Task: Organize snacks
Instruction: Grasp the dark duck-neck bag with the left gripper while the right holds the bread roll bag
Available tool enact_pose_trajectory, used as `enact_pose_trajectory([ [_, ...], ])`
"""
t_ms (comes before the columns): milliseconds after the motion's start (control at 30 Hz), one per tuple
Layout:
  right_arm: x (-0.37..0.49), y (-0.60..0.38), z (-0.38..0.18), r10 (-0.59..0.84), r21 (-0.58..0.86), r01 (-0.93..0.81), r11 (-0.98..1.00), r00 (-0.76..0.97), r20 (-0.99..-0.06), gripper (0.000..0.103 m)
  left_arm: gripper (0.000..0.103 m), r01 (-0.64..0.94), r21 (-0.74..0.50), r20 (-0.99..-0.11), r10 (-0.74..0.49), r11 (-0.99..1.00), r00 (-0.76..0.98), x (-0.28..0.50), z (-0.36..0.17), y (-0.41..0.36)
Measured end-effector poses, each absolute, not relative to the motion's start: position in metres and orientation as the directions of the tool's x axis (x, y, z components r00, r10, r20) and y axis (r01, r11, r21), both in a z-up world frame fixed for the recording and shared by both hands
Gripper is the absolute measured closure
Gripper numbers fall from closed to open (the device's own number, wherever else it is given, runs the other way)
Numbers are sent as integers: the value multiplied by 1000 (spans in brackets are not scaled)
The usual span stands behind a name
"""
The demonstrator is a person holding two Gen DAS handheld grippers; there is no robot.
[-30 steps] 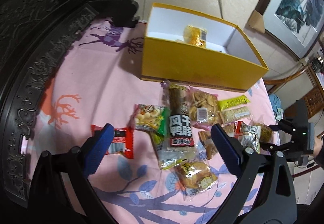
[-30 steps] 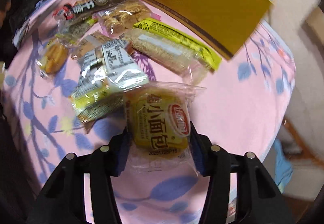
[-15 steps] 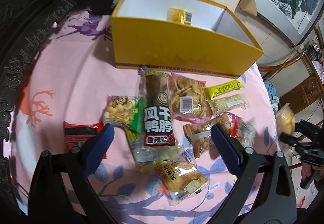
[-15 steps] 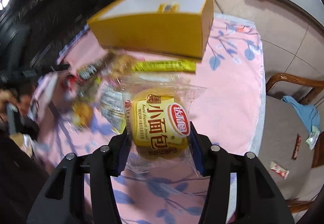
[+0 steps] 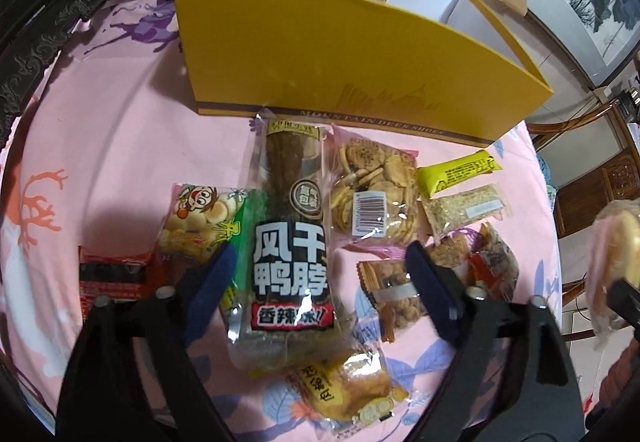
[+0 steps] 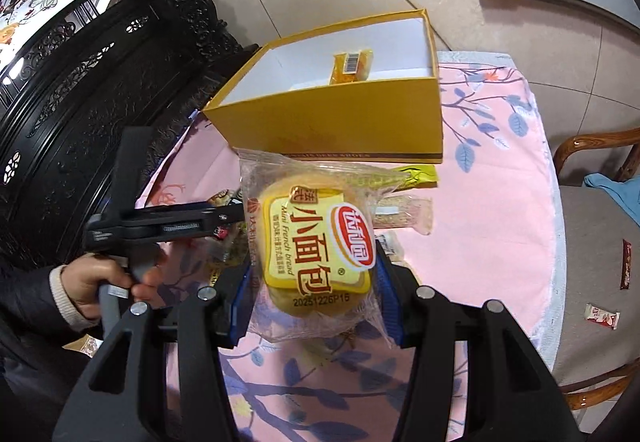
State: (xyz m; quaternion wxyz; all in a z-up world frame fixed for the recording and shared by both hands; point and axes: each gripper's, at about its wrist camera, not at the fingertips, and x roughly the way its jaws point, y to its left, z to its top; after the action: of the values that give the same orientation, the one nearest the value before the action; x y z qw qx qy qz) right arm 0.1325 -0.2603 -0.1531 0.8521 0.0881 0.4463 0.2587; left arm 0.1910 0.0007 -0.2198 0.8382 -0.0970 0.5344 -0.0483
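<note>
Several snack packs lie on the pink cloth in front of an open yellow box [image 5: 360, 54] that holds one small yellow snack [image 6: 352, 66]. My left gripper [image 5: 320, 282] hangs low over the pile. Its jaws are closing either side of a long dark duck-neck pack [image 5: 292, 226], and the right pad stands clear of it. Beside it lie a biscuit bag [image 5: 368, 194] and a green cartoon pack [image 5: 196, 218]. My right gripper [image 6: 314, 282] is shut on a mini French bread pack [image 6: 316, 242], held in the air in front of the box [image 6: 340, 118].
Dark carved furniture [image 6: 80, 82] rises behind the table on the left. A wooden chair [image 6: 592, 146] with a blue cloth stands at the right, with small wrappers [image 6: 600, 316] on its seat. A person's hand [image 6: 100, 282] holds the left gripper's handle.
The left gripper has dropped closer to the snacks and its jaws have narrowed around the duck-neck pack. The right gripper has lifted the bread pack off the table and rolled to face the box.
</note>
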Motion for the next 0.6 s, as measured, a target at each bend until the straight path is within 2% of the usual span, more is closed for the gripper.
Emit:
enact_pose_trajectory([
  [100,133,-260,-154,522,391,-353,850,466,-715,50,34,-39,-199,-896,-166,979,412,193,-226,3],
  [200,134,-259,-154,524,394,-353,849,460,-717,50,38,-48,-197,-900,-161,979,406,194,-229,7],
  [600,134,-254,-157,526,395,-357,846,446,-724,50,41,-46,-130,-919,-103,990,382,204,-241,7],
])
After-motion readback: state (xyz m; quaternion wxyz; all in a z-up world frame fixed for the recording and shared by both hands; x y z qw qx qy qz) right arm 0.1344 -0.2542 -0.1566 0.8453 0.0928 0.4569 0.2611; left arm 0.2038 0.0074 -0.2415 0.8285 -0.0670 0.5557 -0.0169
